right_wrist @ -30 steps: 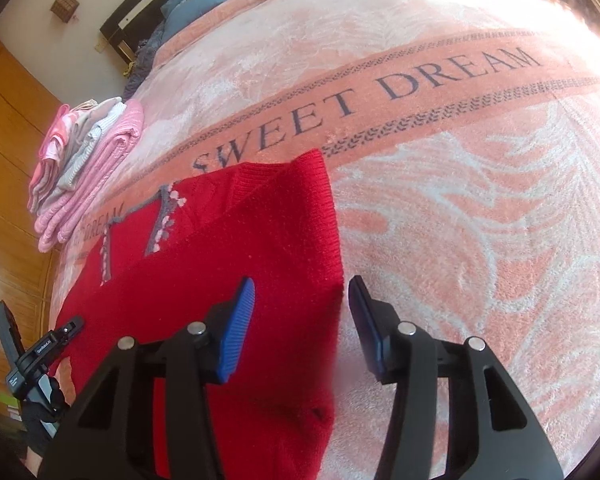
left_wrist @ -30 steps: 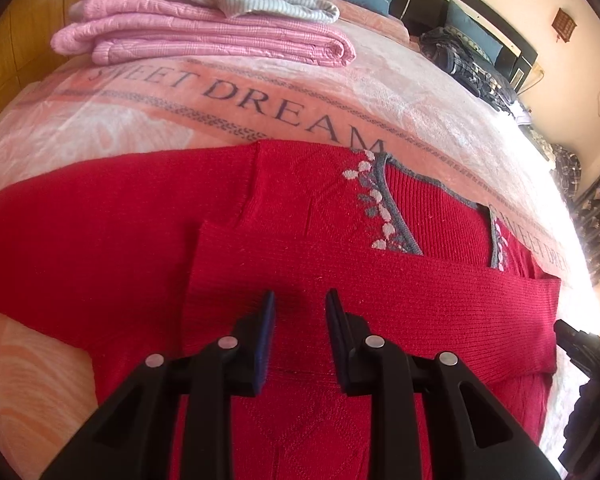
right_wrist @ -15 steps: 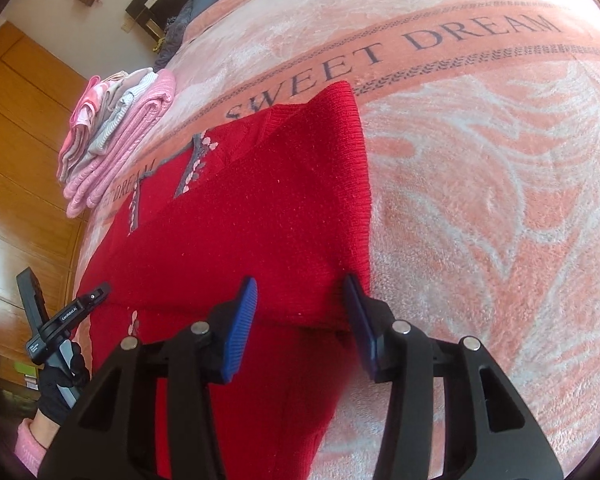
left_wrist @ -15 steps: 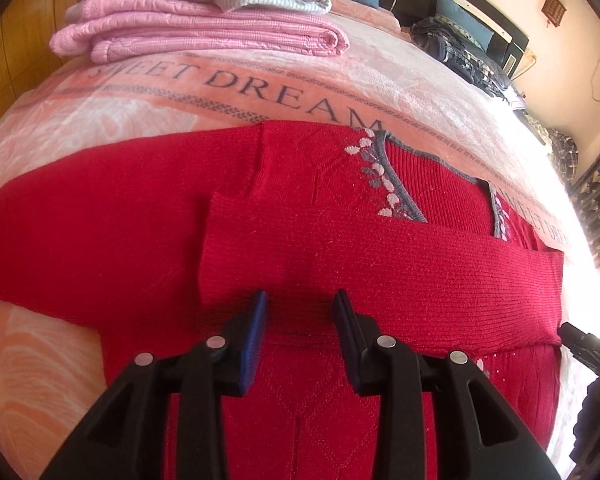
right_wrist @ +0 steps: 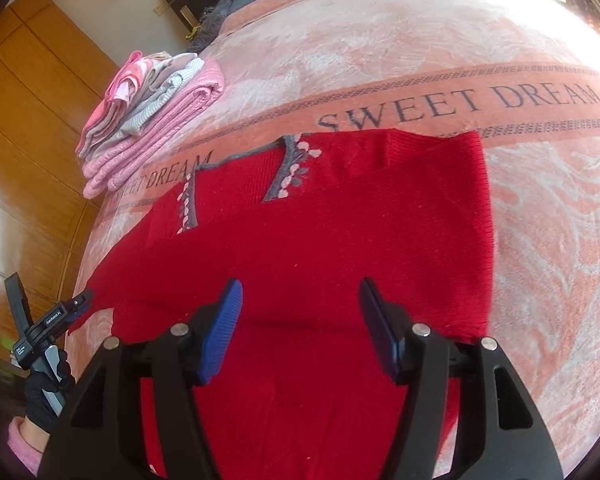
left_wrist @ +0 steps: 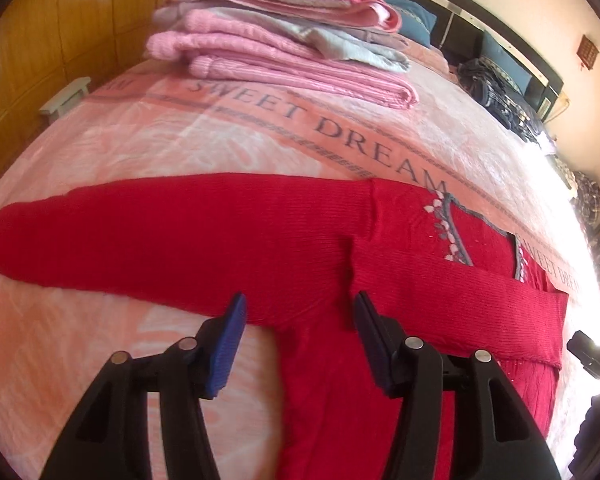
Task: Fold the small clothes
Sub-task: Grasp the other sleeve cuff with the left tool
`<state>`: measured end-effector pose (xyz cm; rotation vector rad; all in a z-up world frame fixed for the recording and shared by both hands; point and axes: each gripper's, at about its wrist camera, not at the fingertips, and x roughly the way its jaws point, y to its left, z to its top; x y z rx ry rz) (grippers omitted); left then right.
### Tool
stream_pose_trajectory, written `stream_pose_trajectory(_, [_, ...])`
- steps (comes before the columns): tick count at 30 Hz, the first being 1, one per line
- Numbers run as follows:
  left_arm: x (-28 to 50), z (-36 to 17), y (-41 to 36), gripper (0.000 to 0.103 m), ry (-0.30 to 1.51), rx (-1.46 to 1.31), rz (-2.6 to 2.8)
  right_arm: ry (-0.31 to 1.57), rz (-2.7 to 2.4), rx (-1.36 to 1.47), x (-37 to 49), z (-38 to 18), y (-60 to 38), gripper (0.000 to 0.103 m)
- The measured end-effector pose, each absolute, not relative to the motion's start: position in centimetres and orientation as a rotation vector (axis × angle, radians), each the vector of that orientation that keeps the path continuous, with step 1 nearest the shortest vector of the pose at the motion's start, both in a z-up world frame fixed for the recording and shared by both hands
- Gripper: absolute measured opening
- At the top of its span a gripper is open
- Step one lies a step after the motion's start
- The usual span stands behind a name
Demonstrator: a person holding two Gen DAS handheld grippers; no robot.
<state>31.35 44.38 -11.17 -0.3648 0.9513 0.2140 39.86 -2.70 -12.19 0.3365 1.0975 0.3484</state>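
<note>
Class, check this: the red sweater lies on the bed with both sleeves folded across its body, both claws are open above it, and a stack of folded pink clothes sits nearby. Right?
Not quite. Only one sleeve is folded across the red sweater; the left wrist view shows the other sleeve stretched out flat. The rest holds: left claw and right claw open, pink stack nearby.

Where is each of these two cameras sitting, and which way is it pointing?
Left wrist: rides the left gripper, looking along its open fingers at the red sweater and its unfolded sleeve.
Right wrist: rides the right gripper, over the folded sleeve; the gloved left hand shows.
Shared: sweater, pink folded stack, SWEET DREAM blanket.
</note>
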Motion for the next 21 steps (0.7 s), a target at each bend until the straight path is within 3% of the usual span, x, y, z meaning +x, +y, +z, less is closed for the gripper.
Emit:
stream_pose_trajectory(4, [27.2,-12.6,52.4,0.056,0.94,-0.53,0.323,1.134,0.408,0.226,39.4,-12.9,2.3,0.062])
stream_pose_trajectory(12, [19.9,-14.5,67.8,0.056,0.742,-0.973,0.487,1.139,0.452,0.167,39.6,-13.6,6.6,0.062])
stream_pose_trajectory(21, [19.3,-18.3,75.7,0.055,0.622,-1.177,0.416,1.131,0.437,0.179,40.5,-14.5,7.7,0.062])
